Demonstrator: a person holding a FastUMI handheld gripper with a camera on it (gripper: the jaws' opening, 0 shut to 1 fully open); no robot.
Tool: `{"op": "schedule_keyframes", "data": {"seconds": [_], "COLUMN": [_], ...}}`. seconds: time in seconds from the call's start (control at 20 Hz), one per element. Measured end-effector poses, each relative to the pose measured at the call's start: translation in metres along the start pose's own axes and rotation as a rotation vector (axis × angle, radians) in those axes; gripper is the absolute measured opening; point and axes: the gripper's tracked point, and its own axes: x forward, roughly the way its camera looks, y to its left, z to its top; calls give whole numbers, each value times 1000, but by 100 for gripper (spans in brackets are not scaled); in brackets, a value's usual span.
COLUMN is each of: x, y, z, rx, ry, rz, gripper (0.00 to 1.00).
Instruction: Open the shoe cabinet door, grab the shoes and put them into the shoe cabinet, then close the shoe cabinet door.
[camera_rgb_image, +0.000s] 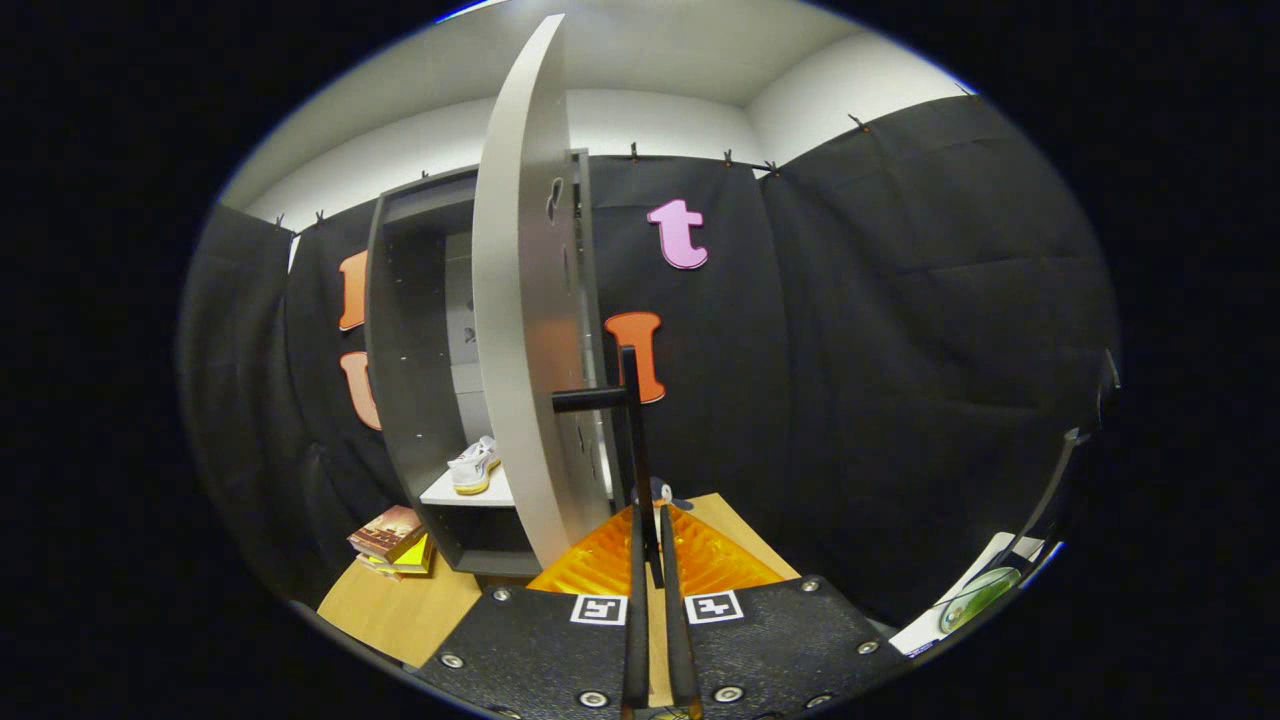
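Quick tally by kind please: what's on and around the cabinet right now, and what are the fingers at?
Grey shoe cabinet: 1
Pale grey cabinet door, open: 1
Black bar door handle, orange fingers shut on it: 1
White shoe with yellow sole, on the cabinet's white shelf: 1
Books stacked on the wooden table: 3, roughly
Total: 7

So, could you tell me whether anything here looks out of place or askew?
Nothing looks damaged or spilled. The cabinet door stands partly open, with the gripper shut on its black handle. One white shoe sits upright on the shelf inside. A stack of books lies beside the cabinet, slightly fanned.
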Motion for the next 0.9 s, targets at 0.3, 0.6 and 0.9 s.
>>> {"op": "schedule_keyframes", "data": {"seconds": [0.3,0.6,0.9], "x": [-11,-38,-54], "y": [4,21,73], "z": [3,34,49], "rx": [-33,-26,-114], "ry": [-23,-131,-210], "rz": [6,8,86], "gripper": [14,17,56]}}
